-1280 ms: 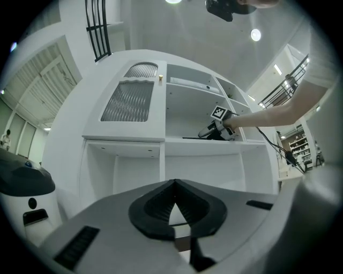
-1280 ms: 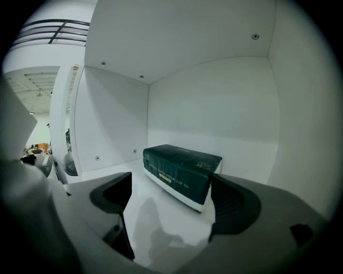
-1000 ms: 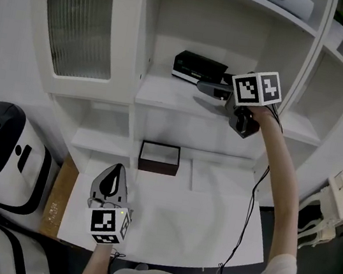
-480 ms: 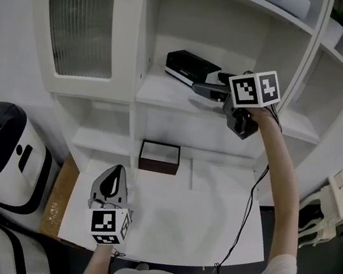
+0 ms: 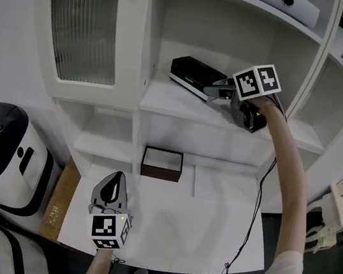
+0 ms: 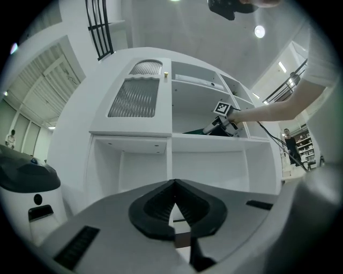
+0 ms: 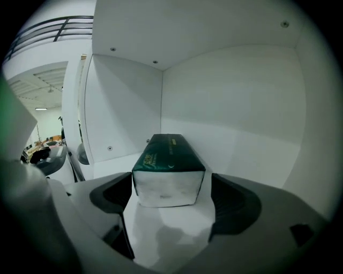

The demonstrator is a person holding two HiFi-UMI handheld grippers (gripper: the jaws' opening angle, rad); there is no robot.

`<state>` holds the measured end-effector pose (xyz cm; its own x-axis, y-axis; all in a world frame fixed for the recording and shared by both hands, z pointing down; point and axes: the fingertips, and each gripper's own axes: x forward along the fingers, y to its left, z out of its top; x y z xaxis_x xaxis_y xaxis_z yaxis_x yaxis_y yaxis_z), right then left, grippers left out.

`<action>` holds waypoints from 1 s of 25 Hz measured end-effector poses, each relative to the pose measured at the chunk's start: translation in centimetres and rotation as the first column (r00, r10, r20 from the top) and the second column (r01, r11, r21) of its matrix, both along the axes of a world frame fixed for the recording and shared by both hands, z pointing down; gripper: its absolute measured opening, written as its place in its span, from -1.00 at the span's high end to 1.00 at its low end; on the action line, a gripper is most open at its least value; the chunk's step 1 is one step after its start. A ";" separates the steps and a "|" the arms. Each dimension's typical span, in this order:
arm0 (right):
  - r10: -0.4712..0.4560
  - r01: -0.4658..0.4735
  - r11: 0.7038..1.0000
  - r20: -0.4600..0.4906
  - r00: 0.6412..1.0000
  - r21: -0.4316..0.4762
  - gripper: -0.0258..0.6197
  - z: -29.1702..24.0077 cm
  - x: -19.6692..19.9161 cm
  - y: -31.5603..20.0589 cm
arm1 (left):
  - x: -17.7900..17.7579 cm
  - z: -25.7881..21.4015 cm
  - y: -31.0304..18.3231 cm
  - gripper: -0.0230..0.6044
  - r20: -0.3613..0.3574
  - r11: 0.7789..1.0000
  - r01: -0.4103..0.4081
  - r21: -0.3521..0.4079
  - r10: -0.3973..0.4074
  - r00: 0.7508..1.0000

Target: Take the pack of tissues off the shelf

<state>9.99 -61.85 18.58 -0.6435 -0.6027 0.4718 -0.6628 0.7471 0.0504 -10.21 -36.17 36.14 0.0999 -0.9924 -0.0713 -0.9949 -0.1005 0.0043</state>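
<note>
A smooth white shelf (image 5: 164,102) bears a long, box-shaped pack of tissues (image 5: 192,76) in glossy dark green wrap, lying flat near the shelf's middle. At the shelf's front, the right gripper (image 5: 216,90) spreads its grey jaws wide round the pack's near end, unclamped. Well below the shelf, the left gripper (image 5: 111,180) has its ribbed jaws pressed together, empty.

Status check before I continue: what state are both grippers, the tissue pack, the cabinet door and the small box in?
Right gripper: open, jaws either side of the tissue pack, not clamped.
Tissue pack: lying flat on the shelf, not lifted.
Left gripper: shut, empty, low over the table.
Glass cabinet door: closed.
Dark box: open-topped, looks empty.
</note>
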 end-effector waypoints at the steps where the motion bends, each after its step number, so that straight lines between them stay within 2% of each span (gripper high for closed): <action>1: -0.009 0.009 1.000 0.011 1.000 -0.011 -0.53 0.0 -0.1 -0.2 | -0.2 0.2 -0.1 0.93 -0.001 1.000 0.005 -0.004 -0.005 1.000; 6: -0.052 0.055 0.997 0.069 0.996 -0.045 -0.53 0.4 -1.4 -0.8 | -0.9 0.6 -0.8 0.93 0.000 1.000 0.023 -0.016 -0.023 1.000; 20: -0.078 0.080 0.996 0.082 0.994 -0.029 -0.53 0.7 -3.4 -1.8 | -1.1 1.0 -1.8 0.93 -0.010 0.999 0.031 -0.023 -0.031 0.999; 25: -0.060 0.062 0.998 0.082 0.995 -0.016 -0.46 0.5 -3.5 -1.7 | -1.3 0.7 -1.7 0.93 -0.007 0.999 0.036 -0.016 -0.036 0.999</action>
<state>6.46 -63.58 19.13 -0.7154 -0.5530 0.4271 -0.6173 0.7866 -0.0156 -11.55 -37.83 36.84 0.0638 -0.9964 -0.0556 -0.9978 -0.0646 0.0126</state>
